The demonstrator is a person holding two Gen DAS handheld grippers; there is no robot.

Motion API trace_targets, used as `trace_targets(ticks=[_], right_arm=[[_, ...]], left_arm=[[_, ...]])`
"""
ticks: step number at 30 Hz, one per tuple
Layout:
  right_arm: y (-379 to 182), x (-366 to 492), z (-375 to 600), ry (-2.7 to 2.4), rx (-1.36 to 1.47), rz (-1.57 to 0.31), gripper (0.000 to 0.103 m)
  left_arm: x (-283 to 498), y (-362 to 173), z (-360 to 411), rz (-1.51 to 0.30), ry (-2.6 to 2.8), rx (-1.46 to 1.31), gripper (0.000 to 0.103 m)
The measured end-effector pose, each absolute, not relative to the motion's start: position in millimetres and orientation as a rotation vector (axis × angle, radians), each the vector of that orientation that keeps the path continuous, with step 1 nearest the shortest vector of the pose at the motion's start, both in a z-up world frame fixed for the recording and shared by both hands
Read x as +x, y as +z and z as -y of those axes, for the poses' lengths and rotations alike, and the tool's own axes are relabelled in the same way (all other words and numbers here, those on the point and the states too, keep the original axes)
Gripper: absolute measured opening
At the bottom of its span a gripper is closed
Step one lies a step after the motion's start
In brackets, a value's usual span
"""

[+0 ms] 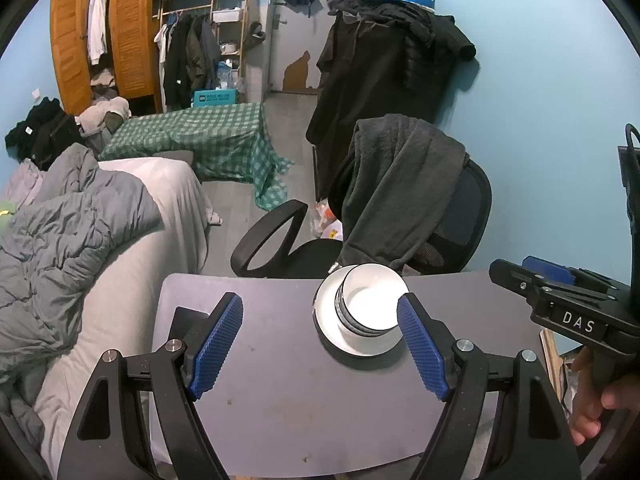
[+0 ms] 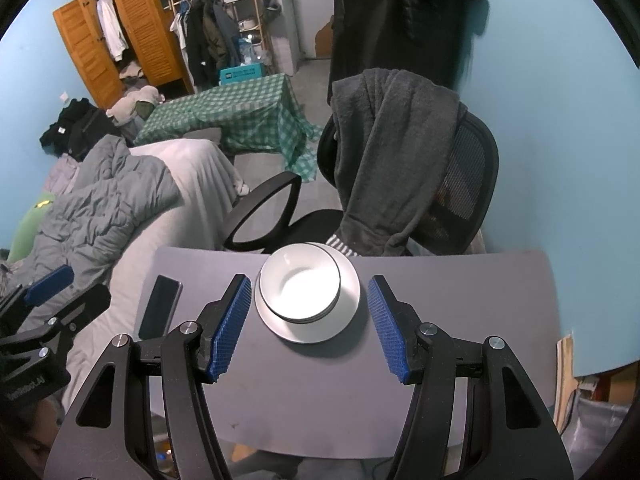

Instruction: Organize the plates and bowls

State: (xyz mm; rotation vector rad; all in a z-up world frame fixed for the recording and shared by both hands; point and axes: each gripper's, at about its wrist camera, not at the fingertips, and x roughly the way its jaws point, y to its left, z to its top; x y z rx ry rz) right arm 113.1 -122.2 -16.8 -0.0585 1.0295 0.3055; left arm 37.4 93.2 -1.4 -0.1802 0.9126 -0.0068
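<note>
left claw (image 1: 320, 340) open | right claw (image 2: 310, 320) open | bowls (image 2: 300, 286) stacked, count unclear | plate (image 2: 316, 330): one

White bowls (image 2: 300, 286) on a white plate (image 2: 320, 328), grey table (image 2: 460, 320) (green-checked cloth (image 2: 248, 116) behind).

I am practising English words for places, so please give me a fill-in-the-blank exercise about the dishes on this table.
1. The stacked bowls sit on a white ____.
2. The phone lies to the ____ of the plate in the right wrist view.
3. Both the left gripper and the right gripper have their jaws ____.
4. Behind the table stands a black office ____.

Missing words: plate; left; open; chair
</note>
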Motion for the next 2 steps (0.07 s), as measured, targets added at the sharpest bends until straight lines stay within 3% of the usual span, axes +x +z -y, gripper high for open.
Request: trace_targets(ticks=[2], right_arm=[[-15.9,112.2,120.7,0.306,-0.058,-1.03,0.059]], left_arm=[[37.4,-0.2,-92.0,-0.91,0.003,-0.174,0.081]])
